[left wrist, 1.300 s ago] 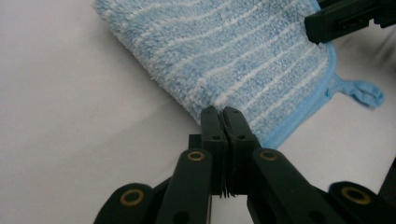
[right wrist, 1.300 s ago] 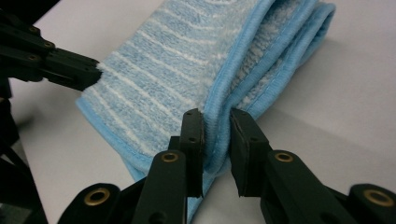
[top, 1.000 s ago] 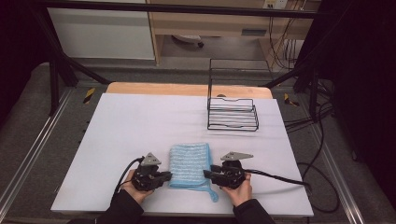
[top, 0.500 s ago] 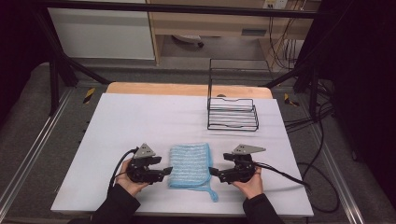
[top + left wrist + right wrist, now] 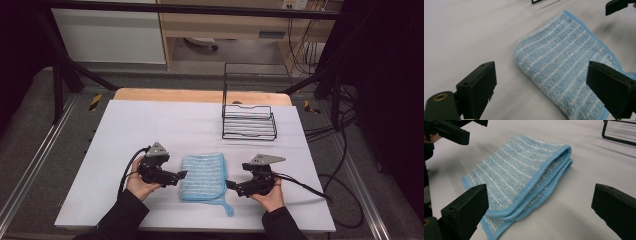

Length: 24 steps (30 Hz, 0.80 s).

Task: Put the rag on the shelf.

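Observation:
A folded light-blue towel with white stripes (image 5: 202,176) lies flat on the white table near its front edge. My left gripper (image 5: 182,175) hovers just off the towel's left edge and points at it. In the left gripper view its jaws (image 5: 544,77) stand wide, have just been opening, and press on nothing; the towel (image 5: 571,65) lies ahead of them. My right gripper (image 5: 229,185) sits off the towel's right front corner. Its jaws (image 5: 541,202) have also just opened further and are empty, with the towel's folded hem (image 5: 519,172) in front.
A black wire rack (image 5: 248,122) stands at the back right of the table. A wooden strip (image 5: 200,96) runs along the far edge. Cables (image 5: 305,186) trail right from my right gripper. Bare white tabletop (image 5: 150,125) stretches behind and left of the towel.
Both grippers have let go of the towel and opened. The left hand drew back to the left and the right hand to the right. The towel stays folded where it was.

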Each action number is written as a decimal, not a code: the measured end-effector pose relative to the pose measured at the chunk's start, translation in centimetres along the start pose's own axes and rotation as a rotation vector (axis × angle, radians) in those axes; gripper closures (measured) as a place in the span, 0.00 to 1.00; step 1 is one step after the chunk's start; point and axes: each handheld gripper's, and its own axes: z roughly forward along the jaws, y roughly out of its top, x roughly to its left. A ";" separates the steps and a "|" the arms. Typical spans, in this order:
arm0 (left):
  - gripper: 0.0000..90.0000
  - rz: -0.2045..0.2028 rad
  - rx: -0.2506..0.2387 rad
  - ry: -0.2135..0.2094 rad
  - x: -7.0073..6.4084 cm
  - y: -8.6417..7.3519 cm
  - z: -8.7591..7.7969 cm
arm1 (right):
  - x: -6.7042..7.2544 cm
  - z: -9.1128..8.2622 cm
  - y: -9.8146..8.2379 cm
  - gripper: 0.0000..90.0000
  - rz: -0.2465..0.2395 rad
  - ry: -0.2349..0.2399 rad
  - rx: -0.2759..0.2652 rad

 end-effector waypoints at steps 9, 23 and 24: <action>0.10 0.000 0.012 0.055 0.7 1.8 1.8 | 0.0 -0.1 0.0 0.01 -0.013 -0.022 -0.001; 0.33 -0.063 0.090 0.101 2.2 2.1 5.5 | -0.1 0.0 -0.1 0.01 -0.021 -0.038 0.024; 0.37 -0.074 0.090 0.098 2.2 2.0 5.6 | -0.1 0.1 -0.1 0.02 -0.020 -0.038 0.024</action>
